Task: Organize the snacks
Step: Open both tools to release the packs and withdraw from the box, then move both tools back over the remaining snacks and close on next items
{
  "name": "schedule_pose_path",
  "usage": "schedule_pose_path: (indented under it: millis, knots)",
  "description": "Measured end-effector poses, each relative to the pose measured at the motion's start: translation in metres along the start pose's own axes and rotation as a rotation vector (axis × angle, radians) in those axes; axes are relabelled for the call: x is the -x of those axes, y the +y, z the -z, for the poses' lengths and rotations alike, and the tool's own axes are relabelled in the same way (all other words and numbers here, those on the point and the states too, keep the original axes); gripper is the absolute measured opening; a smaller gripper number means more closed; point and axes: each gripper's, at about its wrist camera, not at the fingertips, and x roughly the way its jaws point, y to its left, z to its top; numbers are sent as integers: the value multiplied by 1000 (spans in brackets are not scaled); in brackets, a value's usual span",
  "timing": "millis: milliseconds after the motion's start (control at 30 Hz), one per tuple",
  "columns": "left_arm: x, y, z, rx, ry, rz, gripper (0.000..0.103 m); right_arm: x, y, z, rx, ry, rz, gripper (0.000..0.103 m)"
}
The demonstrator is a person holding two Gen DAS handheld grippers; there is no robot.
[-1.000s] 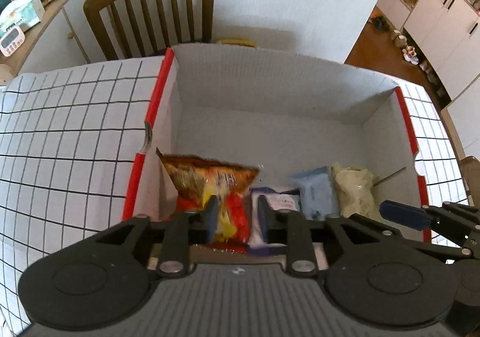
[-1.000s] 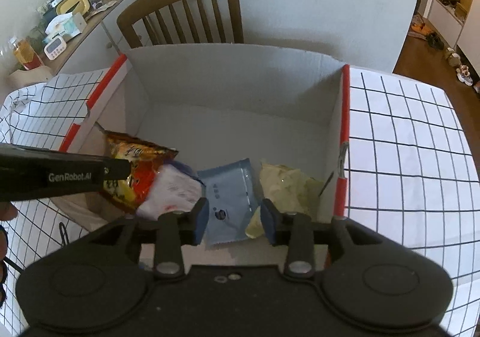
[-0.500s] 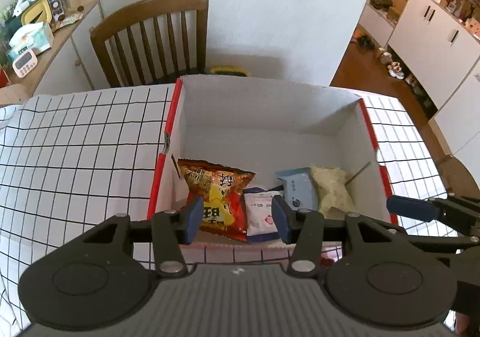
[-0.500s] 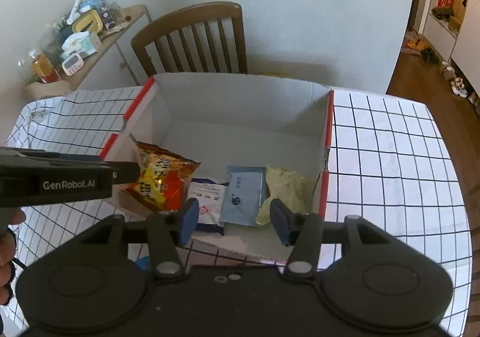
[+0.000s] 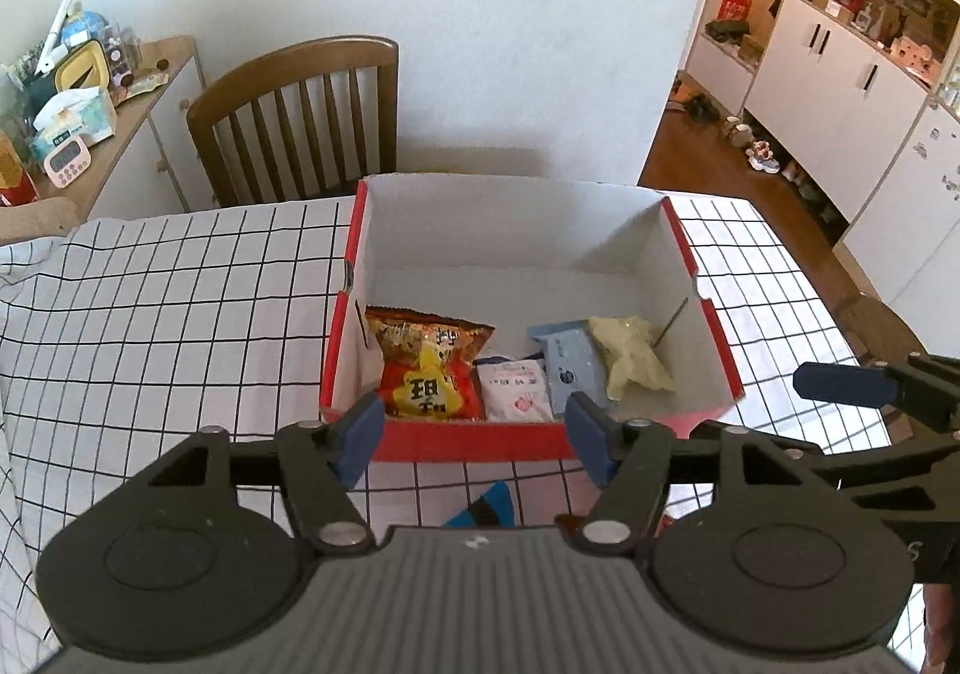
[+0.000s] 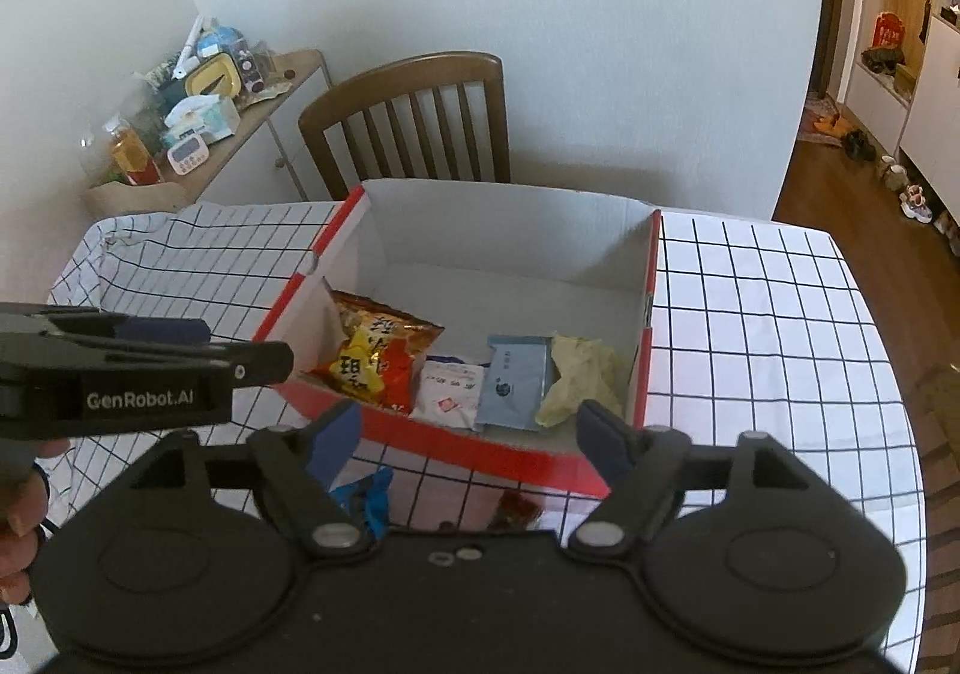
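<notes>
Our left gripper point(image 5: 474, 437) and right gripper point(image 6: 465, 443) have just been opening; both now stand spread with nothing between the pads. A second ago they hung low over the box point(image 5: 468, 440); now we see them pulled up and back. Ahead of the fingertips, four snacks lie in a row inside: orange bag point(image 5: 429, 371), white packet point(image 5: 516, 392), blue packet point(image 5: 570, 362), yellow bag point(image 5: 630, 359). We judge both drops finished. Under our grippers, a blue wrapper point(image 6: 366, 497) and a reddish one point(image 6: 516, 509) stay mostly hidden.

Box point(image 5: 447, 443): red outside, white inside. Tablecloth point(image 5: 180, 284): white w/ black grid. Snack bags: orange-red-yellow point(image 5: 429, 368), white point(image 5: 516, 392), lt blue point(image 5: 570, 362), pale yellow point(image 5: 630, 353). Chair point(image 5: 300, 116): brown.
</notes>
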Motion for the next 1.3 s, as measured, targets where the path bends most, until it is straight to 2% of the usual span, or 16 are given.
schedule_pose_path:
  millis: [133,400,500,667,800,1033,1300]
  knots:
    - [10,1,14,-1,-2,3,68,11,7,10,9,-10,-11,88]
    - [27,5,42,-6,3,35,73,29,13,33,27,3,-35,88]
    - [34,9,53,0,-1,48,82,35,15,46,30,14,-48,88]
    - [38,21,78,30,14,73,85,41,22,69,44,29,-64,88]
    - [31,27,104,69,60,86,88,38,28,95,61,52,-64,100]
    - [3,40,149,116,161,62,88,17,30,148,103,161,-56,100]
    - [-27,45,161,158,202,37,88,-3,23,178,108,261,-36,94]
